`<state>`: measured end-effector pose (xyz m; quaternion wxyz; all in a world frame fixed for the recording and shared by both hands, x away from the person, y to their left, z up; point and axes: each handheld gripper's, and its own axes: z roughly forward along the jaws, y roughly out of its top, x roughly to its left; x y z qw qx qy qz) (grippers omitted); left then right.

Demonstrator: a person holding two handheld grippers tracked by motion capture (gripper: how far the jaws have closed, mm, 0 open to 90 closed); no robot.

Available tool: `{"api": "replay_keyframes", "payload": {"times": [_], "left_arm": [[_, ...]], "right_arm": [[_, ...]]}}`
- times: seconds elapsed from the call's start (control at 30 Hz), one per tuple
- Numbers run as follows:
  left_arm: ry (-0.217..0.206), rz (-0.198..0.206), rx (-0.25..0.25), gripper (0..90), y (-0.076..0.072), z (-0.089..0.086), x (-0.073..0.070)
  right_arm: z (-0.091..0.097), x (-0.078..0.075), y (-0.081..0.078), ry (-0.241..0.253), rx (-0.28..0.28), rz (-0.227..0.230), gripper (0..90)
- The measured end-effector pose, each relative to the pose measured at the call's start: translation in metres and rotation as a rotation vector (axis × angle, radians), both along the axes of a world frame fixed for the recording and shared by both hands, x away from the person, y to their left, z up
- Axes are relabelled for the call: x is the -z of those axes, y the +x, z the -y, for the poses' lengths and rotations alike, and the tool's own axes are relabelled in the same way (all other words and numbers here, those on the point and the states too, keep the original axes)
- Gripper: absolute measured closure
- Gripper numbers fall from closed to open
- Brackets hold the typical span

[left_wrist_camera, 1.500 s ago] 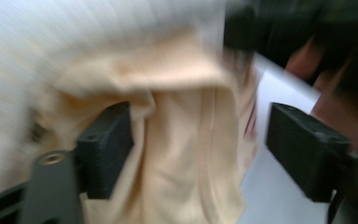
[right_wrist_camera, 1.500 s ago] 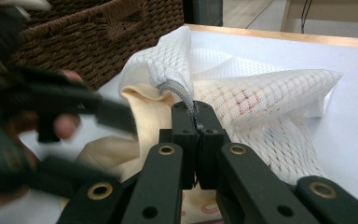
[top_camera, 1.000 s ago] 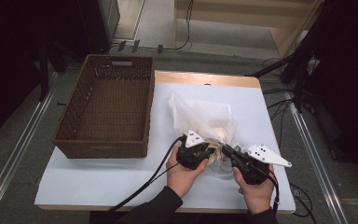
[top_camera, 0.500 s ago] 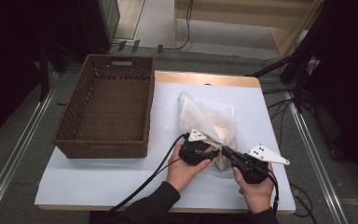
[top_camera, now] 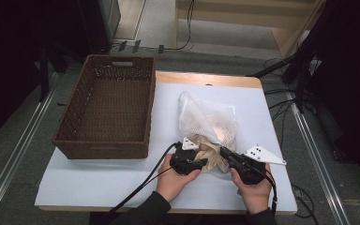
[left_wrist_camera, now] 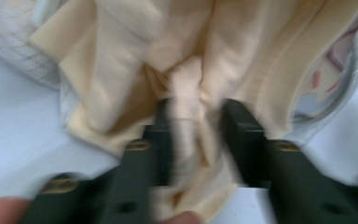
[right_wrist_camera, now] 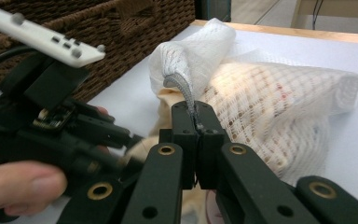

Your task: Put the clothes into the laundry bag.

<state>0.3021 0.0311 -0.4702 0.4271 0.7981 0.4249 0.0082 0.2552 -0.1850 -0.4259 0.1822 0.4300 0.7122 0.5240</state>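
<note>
Two grippers work at the table's near edge: the left gripper (left_wrist_camera: pixel 193 126), its jaws just closing, pinches beige cloth (left_wrist_camera: pixel 186 56); the right gripper (right_wrist_camera: pixel 196 128) is clamped on the white mesh bag's (top_camera: pixel 207 123) grey edge. Far left stands a wicker basket (top_camera: pixel 108 112).

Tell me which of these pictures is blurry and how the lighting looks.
Left gripper view: motion-smeared, the beige cloth and black jaws soft-edged. Right gripper view: sharp on the mesh bag. High view: table brightly lit, surroundings dark, slightly soft overall.
</note>
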Motion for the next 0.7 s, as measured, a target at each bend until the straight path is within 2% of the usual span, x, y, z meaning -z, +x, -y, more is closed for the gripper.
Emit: {"api": "replay_keyframes", "payload": {"times": [0.03,0.07,0.1,0.13,0.17,0.2,0.23,0.3,0.33,0.37,0.4,0.43,0.5,0.57,0.6,0.63,0.67,0.7], "left_arm": [[0.000,0.000,0.000,81.7,0.000,0.000,0.000],[-0.027,0.029,0.010,82.8,-0.002,0.003,-0.005],[-0.027,0.029,0.010,83.4,-0.002,0.003,-0.005],[-0.046,0.047,0.018,83.4,-0.003,0.006,-0.008],[-0.073,0.071,0.029,83.7,-0.004,0.010,-0.013],[-0.092,0.103,0.034,83.9,-0.005,0.014,-0.018],[-0.100,0.111,0.033,83.9,-0.005,0.016,-0.020],[-0.134,0.154,0.015,83.8,-0.004,0.021,-0.025],[-0.136,0.182,-0.013,83.7,-0.001,0.024,-0.025],[-0.140,0.186,-0.028,83.5,0.001,0.027,-0.023],[-0.121,0.172,-0.046,83.5,0.008,0.031,-0.017],[-0.083,0.107,-0.050,82.8,0.019,0.037,-0.002],[-0.104,0.017,-0.033,80.4,0.030,0.036,0.011],[-0.113,0.015,-0.025,75.1,0.030,0.035,0.010],[-0.084,0.054,0.018,69.6,0.025,0.033,0.003],[-0.084,0.054,0.018,61.7,0.025,0.033,0.003],[-0.102,0.081,0.067,57.0,0.018,0.027,-0.004],[-0.104,0.112,0.068,54.1,0.013,0.023,-0.008]], "right_arm": [[-0.001,0.000,0.000,-0.002,-0.007,0.004,90.0],[-0.003,0.000,-0.001,-0.002,-0.012,0.006,90.0],[-0.004,0.000,-0.001,-0.001,-0.015,0.009,90.0],[-0.004,0.000,-0.001,-0.001,-0.015,0.009,90.0],[-0.004,-0.002,-0.002,0.010,-0.019,0.007,90.0],[-0.005,-0.007,-0.005,0.050,-0.032,0.009,90.0],[-0.005,-0.007,-0.005,0.050,-0.032,0.009,90.0],[-0.004,-0.013,-0.008,0.065,-0.027,0.023,90.0],[-0.004,-0.014,-0.009,0.070,-0.023,0.020,90.0],[-0.004,-0.014,-0.009,0.067,-0.020,0.020,90.0],[-0.004,-0.014,-0.009,0.067,-0.020,0.020,90.0],[-0.003,-0.011,-0.008,0.054,-0.010,0.011,90.0],[0.000,-0.007,-0.006,0.047,0.001,-0.005,90.0],[0.002,-0.003,-0.005,0.037,0.011,-0.016,90.0],[0.004,-0.002,-0.004,0.023,0.017,-0.010,90.0],[0.005,-0.001,-0.003,0.012,0.023,-0.006,90.0],[0.007,0.000,-0.002,0.009,0.029,-0.004,90.0],[0.009,0.002,-0.001,0.011,0.035,-0.009,90.0]]}}
